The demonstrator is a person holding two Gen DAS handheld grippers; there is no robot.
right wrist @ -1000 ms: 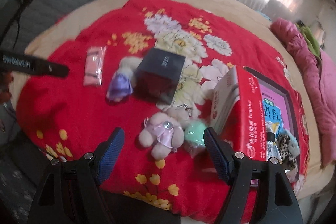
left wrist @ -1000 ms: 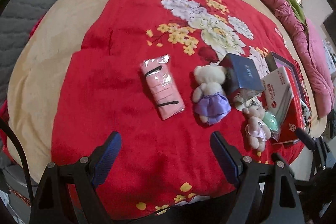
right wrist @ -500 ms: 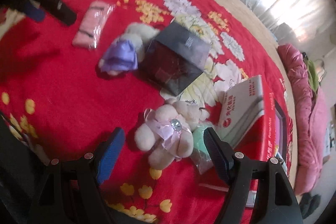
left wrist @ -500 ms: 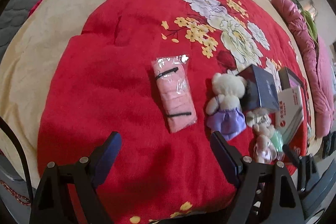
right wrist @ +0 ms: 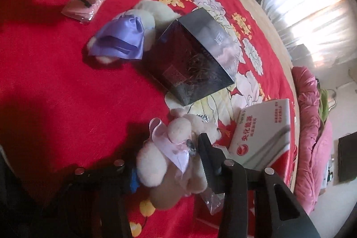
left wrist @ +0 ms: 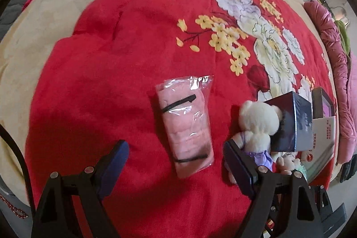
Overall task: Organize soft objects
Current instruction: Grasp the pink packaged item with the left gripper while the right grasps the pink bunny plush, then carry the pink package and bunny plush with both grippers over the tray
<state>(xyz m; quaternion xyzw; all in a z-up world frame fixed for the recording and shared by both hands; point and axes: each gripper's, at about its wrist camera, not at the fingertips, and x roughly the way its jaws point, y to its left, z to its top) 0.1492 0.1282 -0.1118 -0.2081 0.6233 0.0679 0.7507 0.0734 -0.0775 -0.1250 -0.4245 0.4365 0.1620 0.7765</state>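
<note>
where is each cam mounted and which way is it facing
Left wrist: on the left gripper, looking steeply down at the wrapped pink bundle on the red blanket; its own open fingers show.
Right wrist: on the right gripper, angled down at the pink-bowed bear; its jaws have just been closing and now squeeze the bear.
Shared: bundle, purple-dressed bear, dark box, white-red box; the right view also catches the left gripper.

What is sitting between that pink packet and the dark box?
A white teddy bear in a purple dress lies between the pink packet and the dark box, touching the box; the left wrist view shows it.
</note>
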